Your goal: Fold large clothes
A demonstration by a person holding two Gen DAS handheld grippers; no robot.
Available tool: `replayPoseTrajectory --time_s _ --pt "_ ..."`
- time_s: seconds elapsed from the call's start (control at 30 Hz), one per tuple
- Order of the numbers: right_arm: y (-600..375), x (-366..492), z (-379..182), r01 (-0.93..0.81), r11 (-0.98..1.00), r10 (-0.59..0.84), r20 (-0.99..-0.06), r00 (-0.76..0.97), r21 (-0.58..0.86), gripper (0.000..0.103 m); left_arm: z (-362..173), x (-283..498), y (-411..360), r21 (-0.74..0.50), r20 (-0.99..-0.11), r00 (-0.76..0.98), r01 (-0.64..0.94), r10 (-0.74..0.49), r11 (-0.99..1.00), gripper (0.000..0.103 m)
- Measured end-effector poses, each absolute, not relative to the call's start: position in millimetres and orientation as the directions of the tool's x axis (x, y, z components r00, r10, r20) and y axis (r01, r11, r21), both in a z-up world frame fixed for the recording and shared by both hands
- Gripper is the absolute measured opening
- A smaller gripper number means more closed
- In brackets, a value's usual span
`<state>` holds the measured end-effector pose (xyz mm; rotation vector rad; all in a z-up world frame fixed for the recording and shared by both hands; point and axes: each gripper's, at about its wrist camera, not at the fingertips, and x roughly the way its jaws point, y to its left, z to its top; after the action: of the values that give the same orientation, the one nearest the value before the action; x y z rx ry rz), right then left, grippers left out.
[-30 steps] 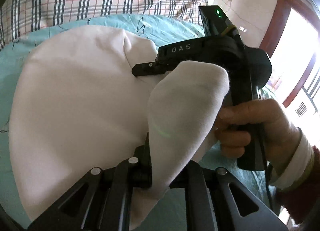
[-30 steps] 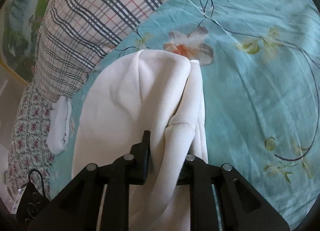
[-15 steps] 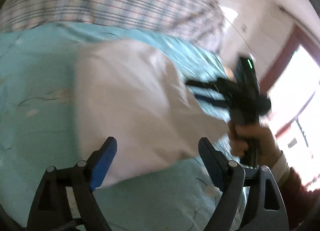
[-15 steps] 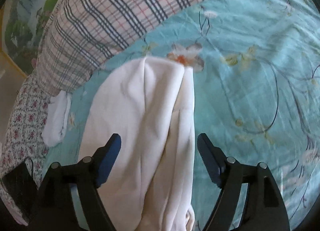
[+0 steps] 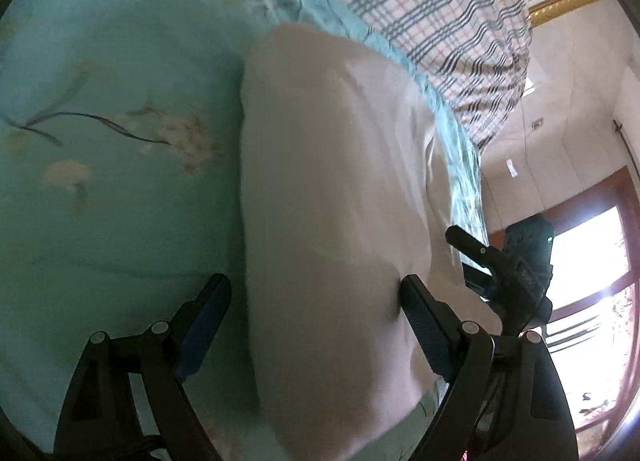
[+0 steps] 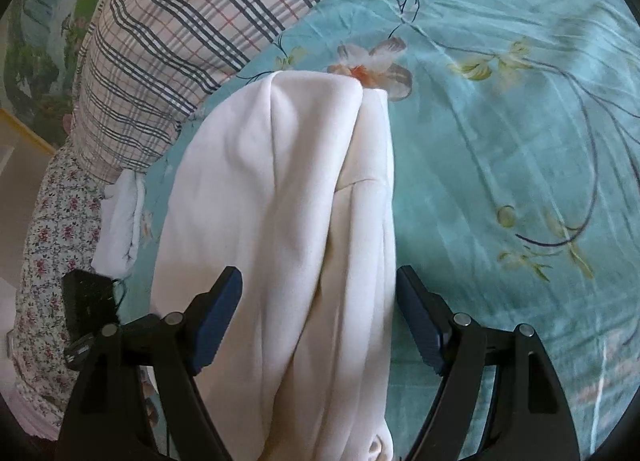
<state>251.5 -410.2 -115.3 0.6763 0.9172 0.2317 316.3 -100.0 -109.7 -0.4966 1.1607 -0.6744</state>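
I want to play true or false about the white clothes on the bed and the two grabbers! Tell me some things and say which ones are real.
1. The left gripper is squeezed shut on the white garment. False: its jaws are wide open, one on each side of the cloth.
2. The right gripper is open. True.
3. The white garment lies on a teal flowered bedsheet. True.
4. The plaid pillow lies on top of the garment. False: it lies beyond the garment's far end, not on it.
5. A small white cloth lies beside the garment, near the plaid pillow. True.
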Motion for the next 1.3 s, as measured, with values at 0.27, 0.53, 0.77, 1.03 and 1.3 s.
replayPoseTrajectory --time_s 0.27,0.53,0.77,1.03,1.3 --pt "-401 266 -126 0.092 0.779 0.475 -0.68 0.559 0.62 0.038 -121 342 -132 -0.641 -0.673 0.221 0.3 -0.706 0.706 0.062" --pt "-379 249 -104 0.053 0.729 0.527 -0.609 0.593 0.682 0.019 -90 313 -123 -0.587 -0.661 0.292 0.371 -0.691 0.719 0.043" --pt "-293 240 -93 -0.104 0.677 0.659 -0.537 0.527 0.728 0.019 -57 254 -34 -0.537 -0.674 0.388 0.327 -0.628 0.778 0.043" --pt "-185 251 -112 -0.215 0.601 0.774 -0.494 0.397 0.769 0.019 -63 203 73 -0.512 -0.699 0.478 0.184 -0.532 0.839 0.044" --pt "-172 256 -126 -0.154 0.697 0.695 -0.606 0.387 0.701 0.033 -117 204 105 -0.598 -0.684 0.471 0.077 -0.557 0.798 0.057"
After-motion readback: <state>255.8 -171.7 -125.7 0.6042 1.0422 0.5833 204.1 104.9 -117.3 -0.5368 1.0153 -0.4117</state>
